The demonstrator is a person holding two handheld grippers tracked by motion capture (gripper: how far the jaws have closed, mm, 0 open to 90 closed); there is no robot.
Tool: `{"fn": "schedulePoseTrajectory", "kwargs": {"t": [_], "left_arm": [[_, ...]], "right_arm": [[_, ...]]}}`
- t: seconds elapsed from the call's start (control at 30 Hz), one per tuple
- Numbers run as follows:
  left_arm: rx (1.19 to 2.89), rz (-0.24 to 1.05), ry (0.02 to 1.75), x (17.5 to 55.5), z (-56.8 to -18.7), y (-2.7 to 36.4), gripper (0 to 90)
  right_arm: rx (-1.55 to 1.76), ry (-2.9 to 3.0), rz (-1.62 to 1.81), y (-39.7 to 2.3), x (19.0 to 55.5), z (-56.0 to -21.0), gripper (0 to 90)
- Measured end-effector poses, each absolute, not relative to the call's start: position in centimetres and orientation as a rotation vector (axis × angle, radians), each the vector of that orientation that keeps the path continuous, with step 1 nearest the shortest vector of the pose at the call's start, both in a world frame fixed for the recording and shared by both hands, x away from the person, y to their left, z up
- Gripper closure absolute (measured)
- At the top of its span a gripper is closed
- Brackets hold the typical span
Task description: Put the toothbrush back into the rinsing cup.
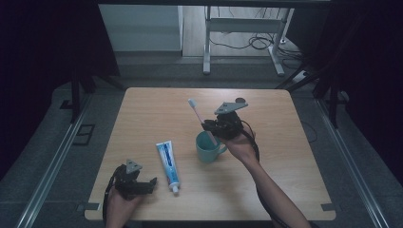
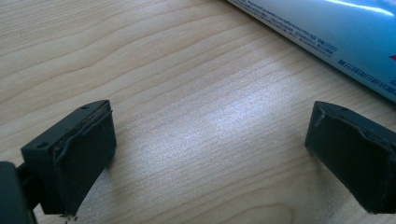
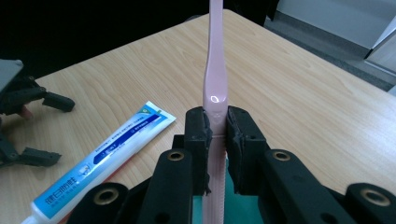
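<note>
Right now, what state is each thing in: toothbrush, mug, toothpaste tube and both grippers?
toothbrush: clamped in the right gripper, lower end in the mug, bristle end up and tilted.
mug: upright on the table, handle toward the person.
toothpaste tube: lying flat, cap end toward the person, untouched.
right gripper: shut on the toothbrush handle, above the mug.
left gripper: open, nothing between its jaws, beside the tube.

Toothpaste tube flat on table, left of mug; toothbrush above mug.
</note>
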State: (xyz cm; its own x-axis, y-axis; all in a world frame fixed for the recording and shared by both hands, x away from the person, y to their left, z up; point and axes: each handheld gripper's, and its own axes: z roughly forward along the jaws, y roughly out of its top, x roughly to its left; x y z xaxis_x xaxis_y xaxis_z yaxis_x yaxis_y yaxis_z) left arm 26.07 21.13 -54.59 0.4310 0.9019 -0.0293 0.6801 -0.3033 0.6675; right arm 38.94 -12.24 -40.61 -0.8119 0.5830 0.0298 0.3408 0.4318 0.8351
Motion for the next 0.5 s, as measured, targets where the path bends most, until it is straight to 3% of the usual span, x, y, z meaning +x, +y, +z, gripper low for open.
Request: {"fn": "schedulePoseTrajectory", "kwargs": {"t": [0.5], "left_arm": [[2.081,0.473,1.325,26.1,-54.6,21.1,1.9]], "right_arm": [[0.862,2.452,1.311,-12.1,39.5,-44.4,78.5]]}}
